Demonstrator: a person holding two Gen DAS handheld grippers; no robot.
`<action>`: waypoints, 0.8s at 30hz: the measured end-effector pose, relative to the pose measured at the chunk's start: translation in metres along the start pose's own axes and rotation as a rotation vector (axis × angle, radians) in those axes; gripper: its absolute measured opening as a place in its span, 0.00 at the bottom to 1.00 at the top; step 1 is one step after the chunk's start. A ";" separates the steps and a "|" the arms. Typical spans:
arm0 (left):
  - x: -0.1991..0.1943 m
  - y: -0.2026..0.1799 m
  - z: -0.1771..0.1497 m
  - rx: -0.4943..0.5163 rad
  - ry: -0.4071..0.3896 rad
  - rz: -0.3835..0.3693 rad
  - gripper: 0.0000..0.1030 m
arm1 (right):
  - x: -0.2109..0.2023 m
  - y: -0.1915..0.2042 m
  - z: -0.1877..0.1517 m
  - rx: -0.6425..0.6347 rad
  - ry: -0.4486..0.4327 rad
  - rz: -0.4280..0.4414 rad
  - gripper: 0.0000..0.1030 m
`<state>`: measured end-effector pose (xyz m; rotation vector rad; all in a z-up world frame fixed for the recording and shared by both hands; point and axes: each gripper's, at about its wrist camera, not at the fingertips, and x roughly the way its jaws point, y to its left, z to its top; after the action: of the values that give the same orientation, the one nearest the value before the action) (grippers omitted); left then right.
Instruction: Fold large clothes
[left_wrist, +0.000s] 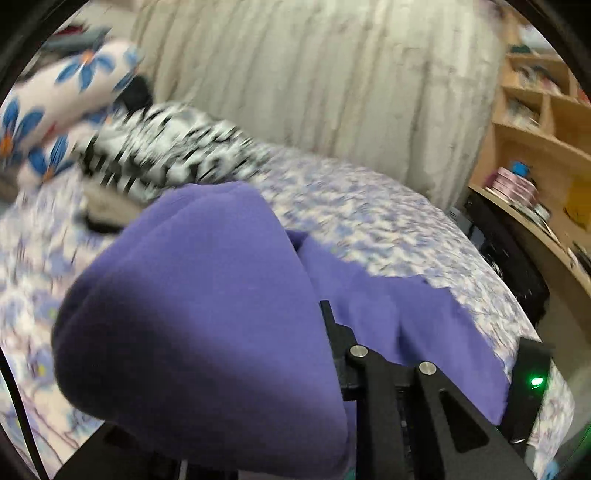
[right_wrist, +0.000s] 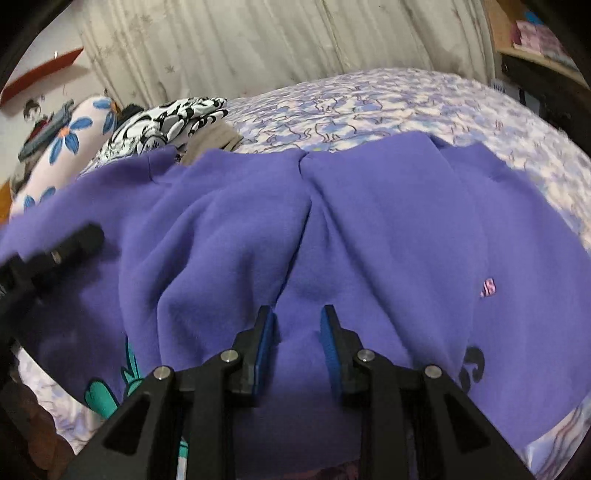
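On the bed (right_wrist: 369, 99), purple sweatshirt (right_wrist: 369, 221) mid-fold: left hand-held gripper (left_wrist: 325, 332) apparently grasping a lifted flap, right hand-held gripper (right_wrist: 297, 332) released at 6 o'clock; next, lay flap flat.

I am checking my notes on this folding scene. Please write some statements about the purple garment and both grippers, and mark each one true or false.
1. The purple garment lies on a floral bedsheet. True.
2. The right gripper is clamped shut. False: its blue pads are apart, with purple cloth showing between them.
3. A black-and-white patterned cloth lies beyond the garment. True.
4. The garment is green. False: it is purple.
5. Purple cloth drapes over the left gripper. True.
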<state>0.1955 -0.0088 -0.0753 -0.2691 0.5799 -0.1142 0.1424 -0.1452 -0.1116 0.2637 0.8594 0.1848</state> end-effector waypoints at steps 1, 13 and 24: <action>-0.004 -0.011 0.003 0.026 -0.008 -0.011 0.17 | -0.003 -0.005 -0.001 0.023 0.003 0.018 0.25; -0.029 -0.145 0.001 0.359 -0.053 -0.102 0.18 | -0.059 -0.082 -0.021 0.284 0.037 0.257 0.25; 0.009 -0.262 -0.041 0.564 0.035 -0.178 0.19 | -0.131 -0.201 -0.039 0.515 -0.133 -0.046 0.25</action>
<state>0.1718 -0.2703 -0.0388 0.2309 0.5354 -0.4460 0.0400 -0.3655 -0.1024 0.7283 0.7694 -0.1013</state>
